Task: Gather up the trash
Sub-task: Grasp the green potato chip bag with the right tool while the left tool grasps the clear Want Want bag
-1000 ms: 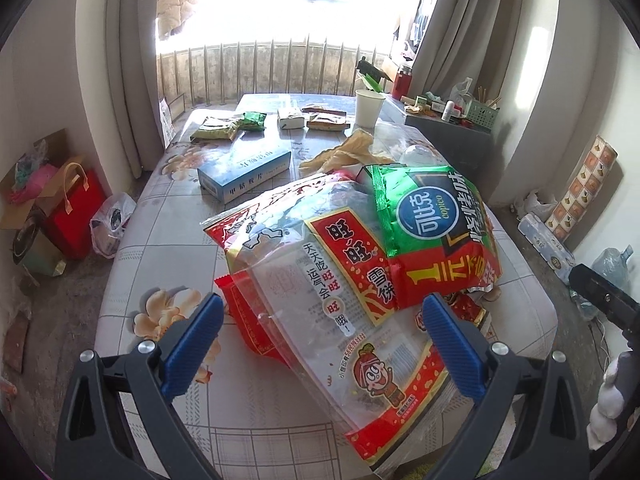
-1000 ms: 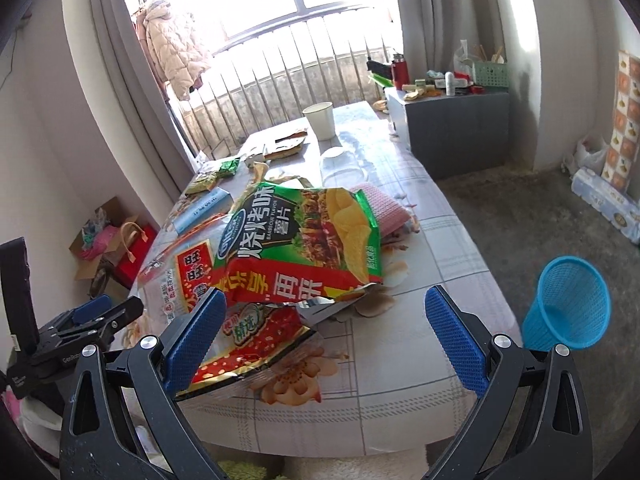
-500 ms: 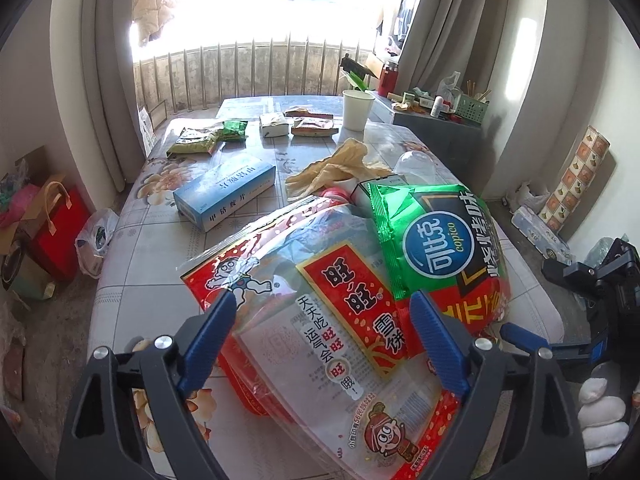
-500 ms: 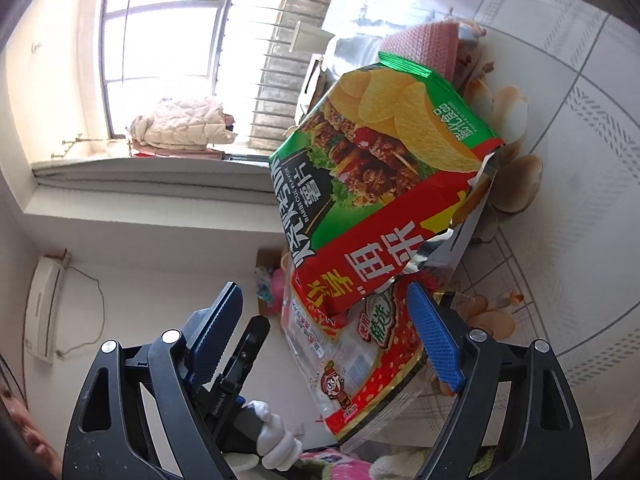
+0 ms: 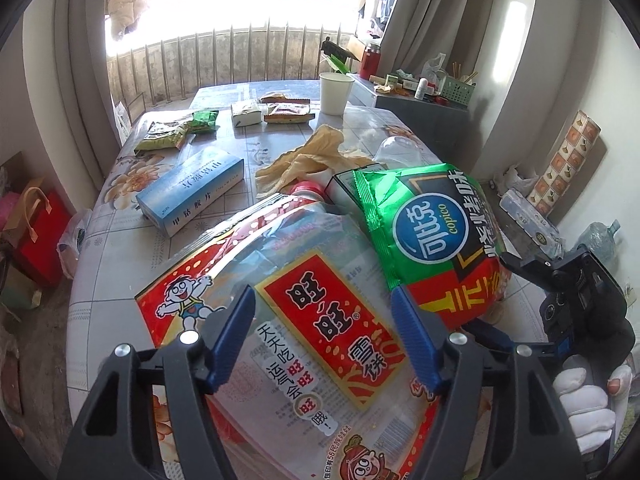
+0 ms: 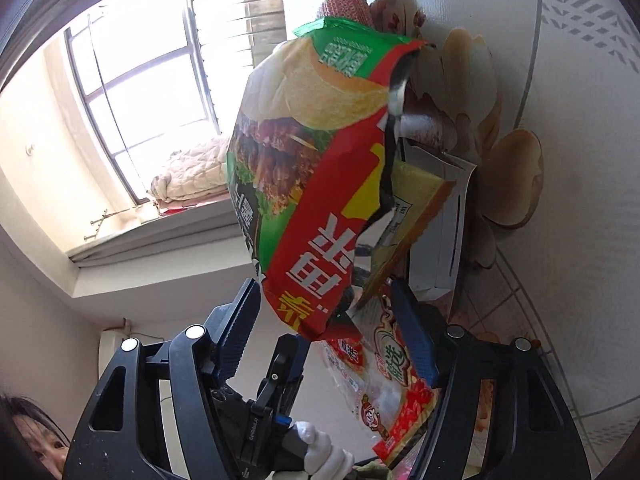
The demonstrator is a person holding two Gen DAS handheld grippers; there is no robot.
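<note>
Now, left gripper (image 5: pixel 322 330) fingers closing around rice-cracker bag (image 5: pixel 320 320), right gripper (image 6: pixel 328 320) fingers closing around chip bag (image 6: pixel 316 184), neither clamped, tabletop (image 5: pixel 120 240).

Left hand-held gripper (image 5: pixel 322 336): black plastic frame with triangular cut-outs, round silver screws at the pivots.
Fingers (image 5: pixel 232 336): blue, ribbed pads.
Right hand-held gripper (image 6: pixel 334 334): same black frame, silver screws, blue ribbed pads.
Right hand (image 5: pixel 582 408): white knitted glove.
Left hand (image 6: pixel 324 454): white knitted glove.
</note>
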